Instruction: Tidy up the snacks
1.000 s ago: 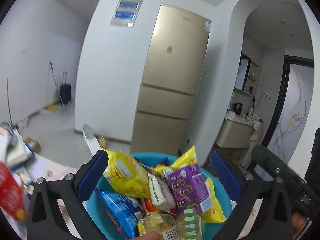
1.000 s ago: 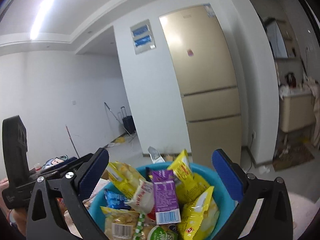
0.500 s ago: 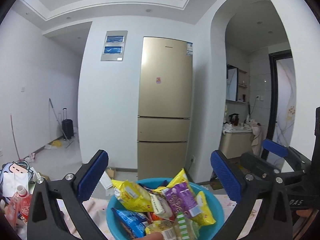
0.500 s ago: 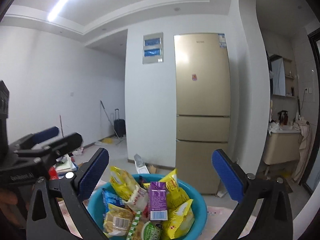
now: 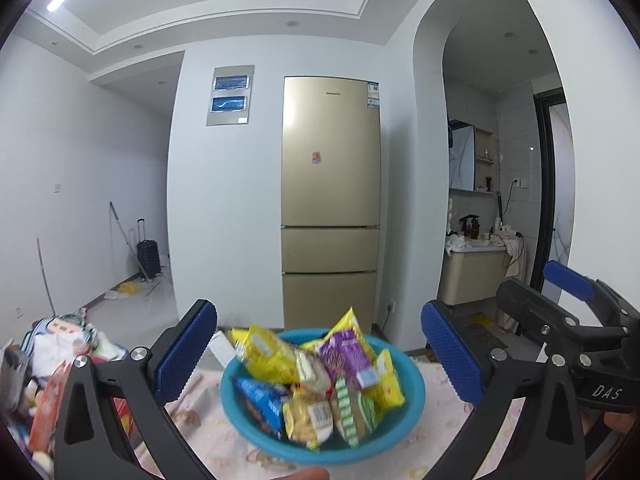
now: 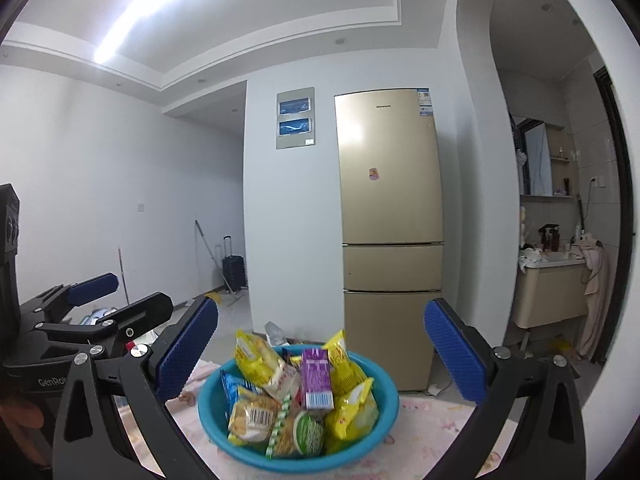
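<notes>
A blue plastic basin (image 5: 404, 412) (image 6: 384, 412) sits on a pink patterned tablecloth (image 5: 448, 432) (image 6: 436, 420), heaped with snack packets: yellow bags (image 5: 266, 354) (image 6: 256, 360), a purple carton (image 5: 348, 356) (image 6: 316, 376), a blue packet (image 5: 260, 400) and a green-striped one (image 5: 352, 408). My left gripper (image 5: 318, 354) is open and empty, pulled back from the basin. My right gripper (image 6: 320, 354) is open and empty too. Each shows at the edge of the other's view, the right (image 5: 568, 312) and the left (image 6: 108, 304).
A gold fridge (image 5: 330, 208) (image 6: 390, 220) stands against the white wall behind the table. Clutter (image 5: 48, 368) is piled at the table's left. An archway on the right opens to a washbasin cabinet (image 5: 472, 276). A suitcase (image 5: 148, 254) stands far left.
Both grippers have drawn back and tilted up, so the basin looks smaller and lower in both views. The jaws stay open. The snacks have not moved.
</notes>
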